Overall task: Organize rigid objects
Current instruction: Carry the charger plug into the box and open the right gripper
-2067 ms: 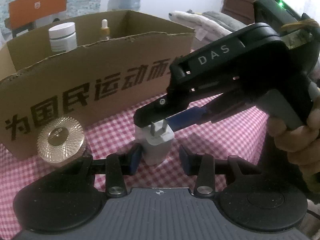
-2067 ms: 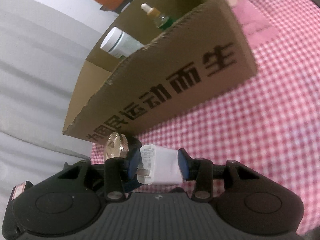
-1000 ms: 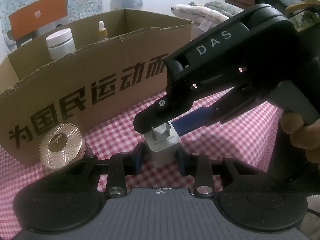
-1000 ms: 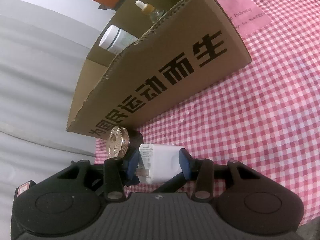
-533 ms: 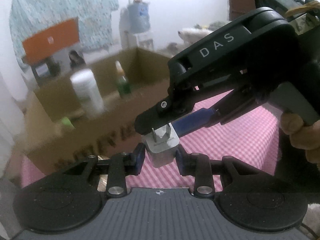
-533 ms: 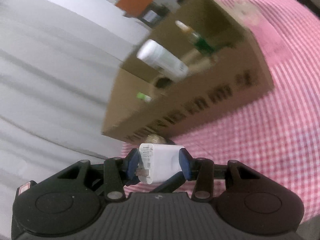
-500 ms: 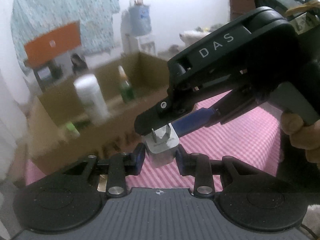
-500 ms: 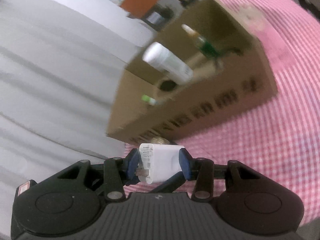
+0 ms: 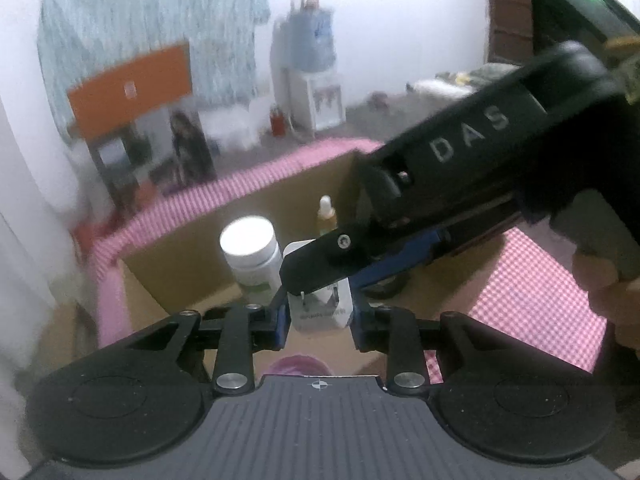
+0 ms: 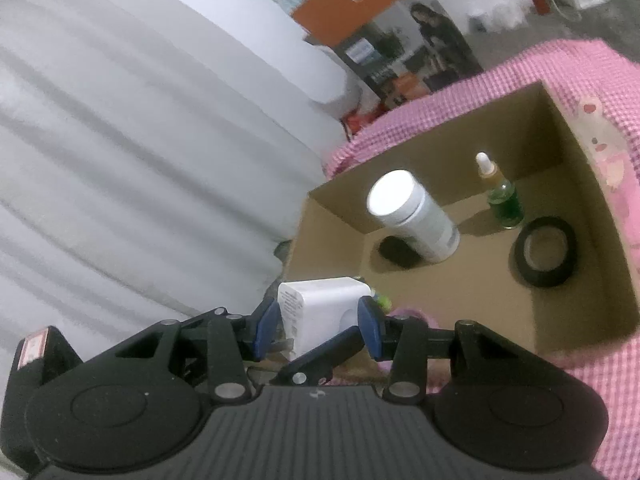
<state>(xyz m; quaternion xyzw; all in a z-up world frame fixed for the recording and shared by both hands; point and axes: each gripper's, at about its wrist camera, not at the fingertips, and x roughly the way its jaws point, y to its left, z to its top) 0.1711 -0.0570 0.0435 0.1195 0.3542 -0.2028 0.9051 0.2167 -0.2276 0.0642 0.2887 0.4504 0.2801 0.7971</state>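
A white plug-in charger (image 10: 320,300) hangs in the air over the near edge of an open cardboard box (image 10: 580,280). My right gripper (image 10: 318,312) is shut on its sides with the blue pads. In the left wrist view the same charger (image 9: 320,314) sits prongs up between the pads of my left gripper (image 9: 318,312), whose jaws are closing and press on it. The right gripper (image 9: 340,280) reaches in from the right, its black finger lying across the top of the charger. One finger (image 10: 320,356) of the left gripper shows under the charger.
Inside the box stand a white jar (image 10: 416,220) and a green dropper bottle (image 10: 502,196); a black tape roll (image 10: 546,250) and a small dark round thing (image 10: 396,252) lie on its floor. A pink checked cloth (image 9: 540,280) covers the table. A hand (image 9: 608,280) holds the right gripper.
Both grippers have risen together with the charger, from table level in front of the box to above its rim. The box interior now shows; the gold-lidded jar has left view.
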